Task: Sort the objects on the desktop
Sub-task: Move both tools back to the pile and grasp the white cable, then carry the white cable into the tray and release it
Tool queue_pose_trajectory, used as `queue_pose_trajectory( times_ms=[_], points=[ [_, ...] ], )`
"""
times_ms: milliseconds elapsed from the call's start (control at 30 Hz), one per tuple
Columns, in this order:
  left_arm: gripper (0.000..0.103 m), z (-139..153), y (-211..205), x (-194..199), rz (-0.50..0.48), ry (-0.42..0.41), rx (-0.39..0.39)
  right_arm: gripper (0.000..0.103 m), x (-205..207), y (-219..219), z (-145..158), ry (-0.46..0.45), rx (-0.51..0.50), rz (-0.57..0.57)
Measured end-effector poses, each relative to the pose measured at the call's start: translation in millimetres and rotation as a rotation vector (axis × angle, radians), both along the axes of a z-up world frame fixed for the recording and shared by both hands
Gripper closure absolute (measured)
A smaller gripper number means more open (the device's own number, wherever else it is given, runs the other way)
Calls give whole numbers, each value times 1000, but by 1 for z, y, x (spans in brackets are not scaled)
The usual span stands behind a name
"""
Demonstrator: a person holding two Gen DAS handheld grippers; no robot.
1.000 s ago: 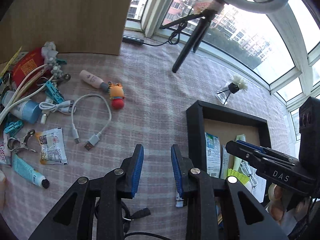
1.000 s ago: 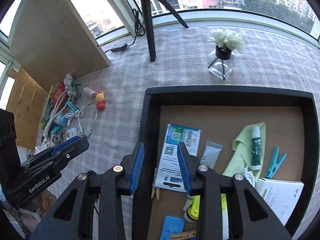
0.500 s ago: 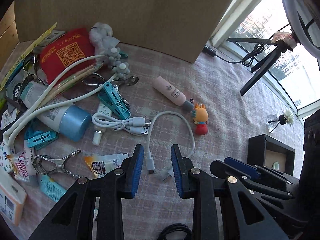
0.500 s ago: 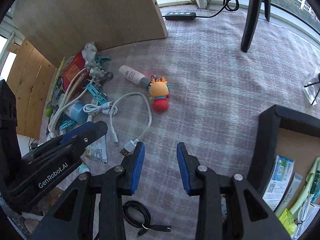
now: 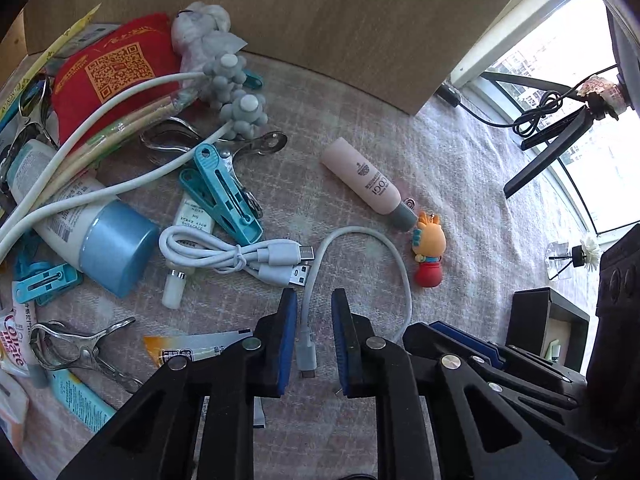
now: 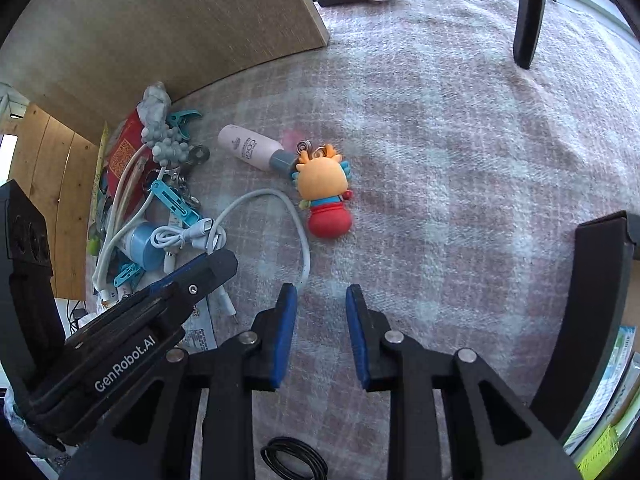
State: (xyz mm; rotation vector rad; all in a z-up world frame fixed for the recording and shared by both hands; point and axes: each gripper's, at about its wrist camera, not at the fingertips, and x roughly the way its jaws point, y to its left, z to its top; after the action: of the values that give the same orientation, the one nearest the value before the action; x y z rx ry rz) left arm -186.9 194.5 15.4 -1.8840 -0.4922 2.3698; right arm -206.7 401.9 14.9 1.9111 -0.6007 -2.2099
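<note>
Both grippers swung off the black tray (image 6: 592, 280) to the clutter; left gripper (image 5: 314, 312) jaws just narrowed, straddling the white cable (image 5: 306, 320), pads not yet pressing; right gripper (image 6: 320, 300) narrowed too, gapped over bare cloth, cable beside its left pad.
</note>
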Motion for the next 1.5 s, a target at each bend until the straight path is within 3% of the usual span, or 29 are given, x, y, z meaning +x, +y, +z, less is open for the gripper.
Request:
queue_pose_trajectory(
  times_ms=[267, 367, 833, 1100, 1367, 1500],
  points=[
    [95, -4, -2, 3, -6, 6, 5, 84, -3, -13, 0, 0, 12, 13],
    [99, -6, -2, 5, -11, 1, 10, 93, -3, -20, -1, 6, 33, 21],
    [100, 15, 17, 32, -43, 47, 50, 97, 38, 5, 28, 79, 10, 1],
    [100, 45, 64, 32, -143, 83, 110, 98, 84, 63, 55, 124, -27, -82],
    [100, 85, 138, 57, -293, 108, 165, 98, 117, 127, 85, 169, -29, -192],
    [100, 86, 183, 64, -371, 105, 169, 98, 144, 157, 94, 183, -8, -256]
  ],
)
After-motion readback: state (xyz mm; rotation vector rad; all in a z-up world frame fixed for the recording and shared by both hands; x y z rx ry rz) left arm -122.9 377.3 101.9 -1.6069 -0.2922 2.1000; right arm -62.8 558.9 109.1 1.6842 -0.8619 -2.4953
